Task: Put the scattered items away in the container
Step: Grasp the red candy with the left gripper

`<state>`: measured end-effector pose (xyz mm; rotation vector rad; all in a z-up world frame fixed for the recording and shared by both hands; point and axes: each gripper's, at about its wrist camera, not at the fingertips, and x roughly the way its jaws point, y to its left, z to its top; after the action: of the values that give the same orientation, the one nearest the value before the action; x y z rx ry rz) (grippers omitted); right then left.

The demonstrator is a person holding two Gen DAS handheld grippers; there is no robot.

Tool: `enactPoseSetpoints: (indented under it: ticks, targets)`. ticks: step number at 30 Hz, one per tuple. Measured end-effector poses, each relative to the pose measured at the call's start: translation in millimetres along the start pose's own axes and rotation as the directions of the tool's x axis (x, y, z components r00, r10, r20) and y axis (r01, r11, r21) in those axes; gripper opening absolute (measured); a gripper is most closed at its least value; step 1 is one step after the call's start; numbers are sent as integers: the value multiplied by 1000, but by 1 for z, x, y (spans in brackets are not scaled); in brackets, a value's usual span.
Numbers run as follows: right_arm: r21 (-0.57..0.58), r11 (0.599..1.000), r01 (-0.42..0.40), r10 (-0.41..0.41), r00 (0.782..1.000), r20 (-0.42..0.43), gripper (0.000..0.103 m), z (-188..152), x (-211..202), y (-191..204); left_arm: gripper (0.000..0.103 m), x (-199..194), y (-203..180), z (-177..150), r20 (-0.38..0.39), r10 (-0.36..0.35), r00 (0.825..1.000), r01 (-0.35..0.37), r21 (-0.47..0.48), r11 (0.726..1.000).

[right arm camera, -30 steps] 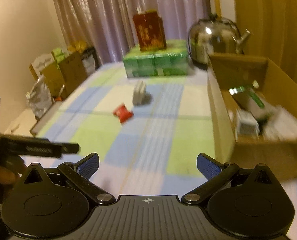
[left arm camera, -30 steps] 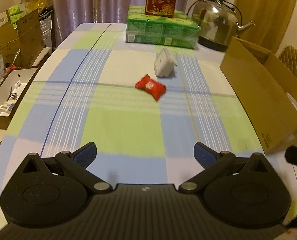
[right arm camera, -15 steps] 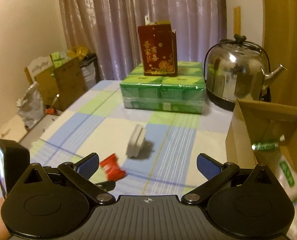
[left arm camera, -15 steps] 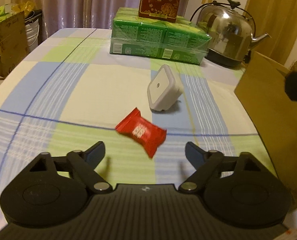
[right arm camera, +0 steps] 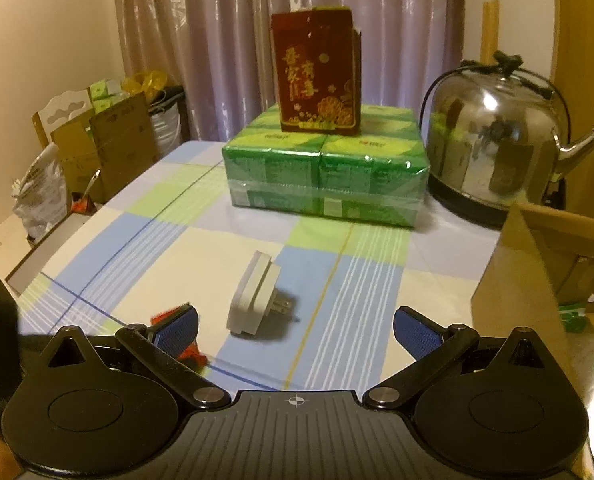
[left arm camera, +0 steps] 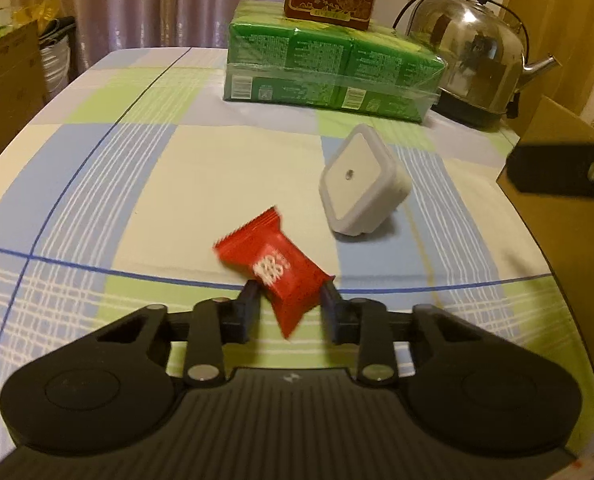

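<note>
Left tongs (left arm camera: 289,299): yours, clamped on the red foil candy wrapper (left arm camera: 275,267), low over the checked table (left arm camera: 145,184).
Right tongs (right arm camera: 295,327): yours, spread wide, gripping nothing.
White square plug-in night light (right arm camera: 253,295): on the table, beyond the candy.
Brown cardboard box (right arm camera: 509,280): table's right edge.

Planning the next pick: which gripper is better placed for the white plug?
Right. The right gripper is open with the plug just ahead; the left gripper is shut on the candy.
</note>
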<state>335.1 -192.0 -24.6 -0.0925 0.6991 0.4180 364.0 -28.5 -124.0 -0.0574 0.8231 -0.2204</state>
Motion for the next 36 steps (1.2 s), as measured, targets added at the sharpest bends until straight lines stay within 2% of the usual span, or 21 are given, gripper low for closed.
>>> enactPoseSetpoints:
  ticks: [4,6,7,8,10,13,16,19,27,29,30,32,33,34,36]
  targets:
    - [0,1000,-2,3,1000,-11,101,-4,15,4,27,-1,21,4,4,-13,1000,13,14,1000]
    - [3,1000,-1,1,1000,-11,101,-5,22,5,34,-3,25,4,18,-17,1000,17,10,1000]
    - [4,1000,1,-1,1000,-9,101,-6,26,6,44,-4,26,5,27,-25,999,25,-2,1000]
    - [5,1000,8,-8,1000,-6,101,-7,29,6,49,-4,27,6,38,-37,999,38,-21,999]
    - [11,1000,28,-28,1000,1,101,-7,34,6,51,-3,27,7,51,-51,997,53,-42,998]
    - [26,999,47,-47,999,4,101,-6,40,3,56,5,23,13,65,-29,997,33,-68,997]
    - [28,998,50,-50,999,1,101,-6,44,0,54,13,22,19,60,-13,998,18,-87,996]
    - [28,999,42,-42,999,-3,101,-6,50,1,28,14,23,22,46,16,999,-14,-46,999]
    - [-5,1000,-15,14,1000,-13,101,3,79,22,26,2,48,19,29,41,999,-42,19,999]
    - [19,1000,-16,17,999,-39,92,5,93,22,26,0,50,17,30,33,999,-34,25,999]
    - [31,999,-19,20,998,-54,82,6,100,22,26,-1,50,16,30,32,999,-33,27,999]
    - [34,999,-17,19,997,-72,76,7,109,22,26,-2,49,15,32,26,999,-27,35,999]
    - [24,1000,-13,15,997,-78,69,7,113,23,26,-2,49,14,32,23,999,-25,35,999]
    - [16,1000,-9,11,997,-82,54,6,116,23,26,-3,49,13,33,22,999,-23,34,999]
    - [16,1000,-6,8,997,-81,50,4,114,22,26,-3,47,12,32,20,999,-21,43,999]
